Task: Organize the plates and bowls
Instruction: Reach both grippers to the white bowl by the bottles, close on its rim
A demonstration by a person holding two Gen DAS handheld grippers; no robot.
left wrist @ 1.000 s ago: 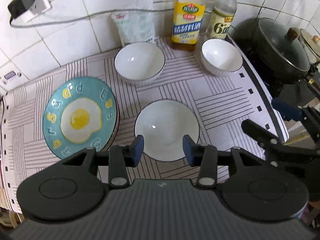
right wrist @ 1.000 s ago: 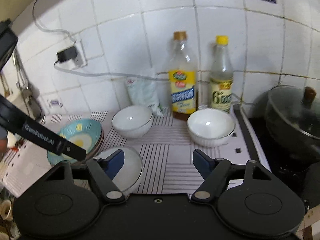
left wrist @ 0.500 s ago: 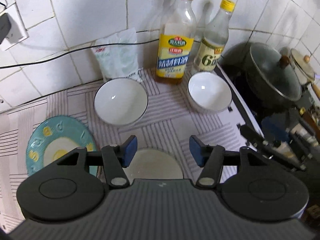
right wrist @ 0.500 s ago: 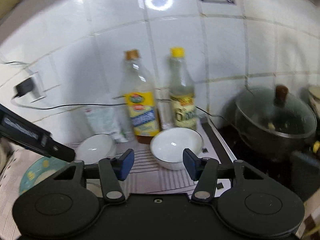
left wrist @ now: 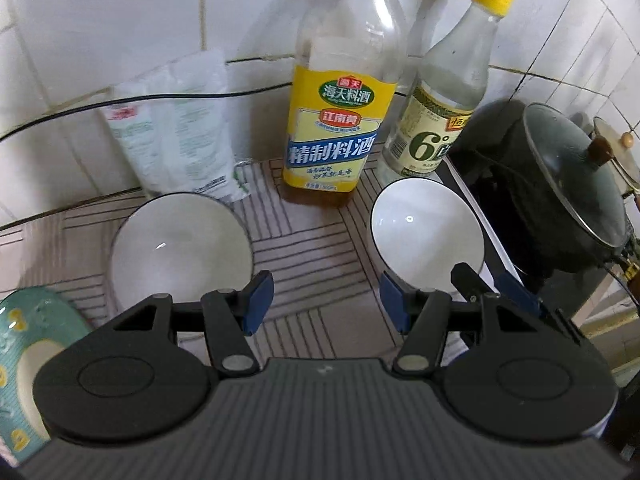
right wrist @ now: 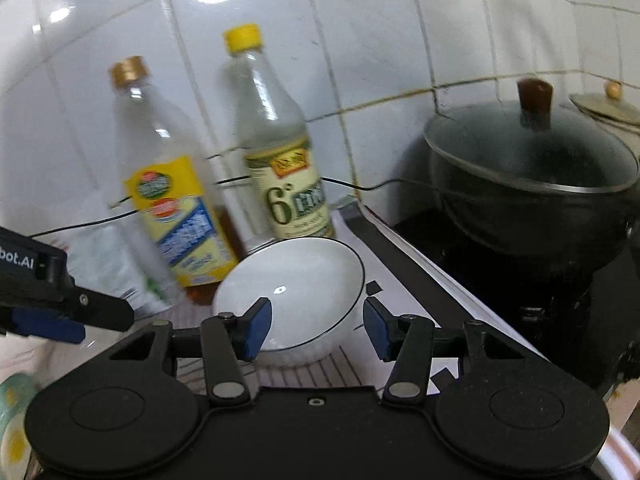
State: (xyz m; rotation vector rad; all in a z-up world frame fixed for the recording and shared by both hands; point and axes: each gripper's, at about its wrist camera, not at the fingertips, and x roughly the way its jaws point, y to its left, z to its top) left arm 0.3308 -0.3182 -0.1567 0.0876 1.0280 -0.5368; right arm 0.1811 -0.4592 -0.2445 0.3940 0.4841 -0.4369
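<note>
Two white bowls with dark rims stand on the striped mat (left wrist: 312, 240). In the left wrist view, one bowl (left wrist: 182, 248) is at the left and the other bowl (left wrist: 426, 232) at the right. A teal egg-pattern plate (left wrist: 24, 344) shows at the lower left edge. My left gripper (left wrist: 326, 304) is open over the bare mat between the bowls, holding nothing. My right gripper (right wrist: 316, 330) hangs at the near rim of the right bowl (right wrist: 296, 280). Its jaws are closing, with the rim seen between them and the pads not pressing on it.
A yellow-labelled cooking wine bottle (left wrist: 332, 128), a vinegar bottle (left wrist: 440, 120) and a white bag (left wrist: 176, 132) stand against the tiled wall. A black pot with a glass lid (right wrist: 532, 184) sits on the stove at the right. A cable (left wrist: 160, 98) runs along the wall.
Both grippers moved forward and down toward the back wall and the two bowls. The left jaws widened and the right jaws narrowed. The shallow white dish in front left the left wrist view.
</note>
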